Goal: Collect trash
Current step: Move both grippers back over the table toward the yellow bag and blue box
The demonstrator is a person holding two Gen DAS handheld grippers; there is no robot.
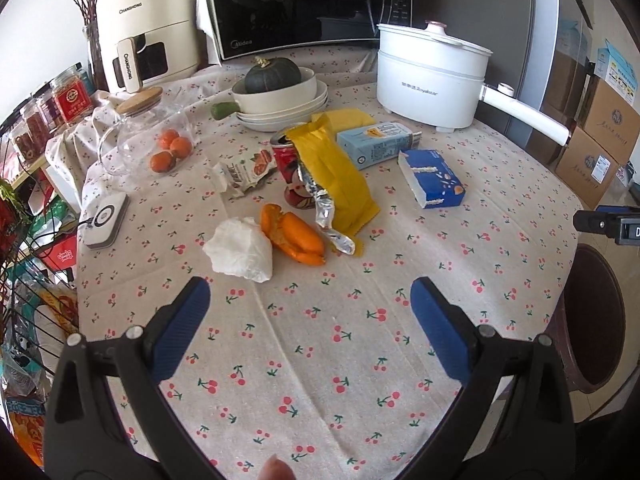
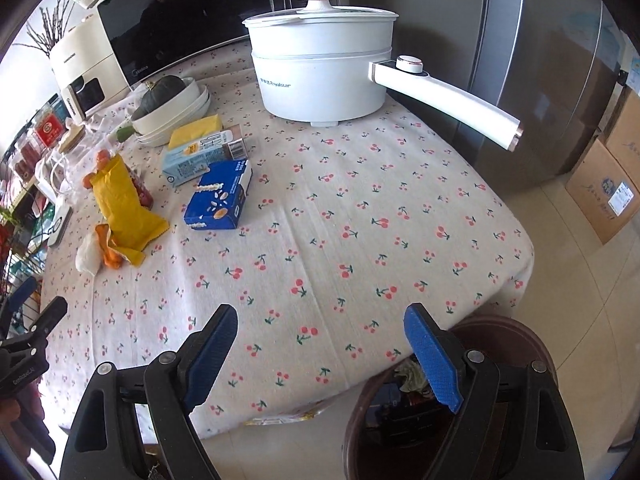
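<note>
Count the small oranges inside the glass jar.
3. All sit together at the bottom of the glass jar: one on the left, one on the right, one behind. More may be hidden.

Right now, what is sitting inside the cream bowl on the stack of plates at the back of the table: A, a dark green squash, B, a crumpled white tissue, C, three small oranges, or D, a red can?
A: the dark green squash with its dry stem sits in the cream bowl; the small oranges are in the glass jar to the left.
</note>
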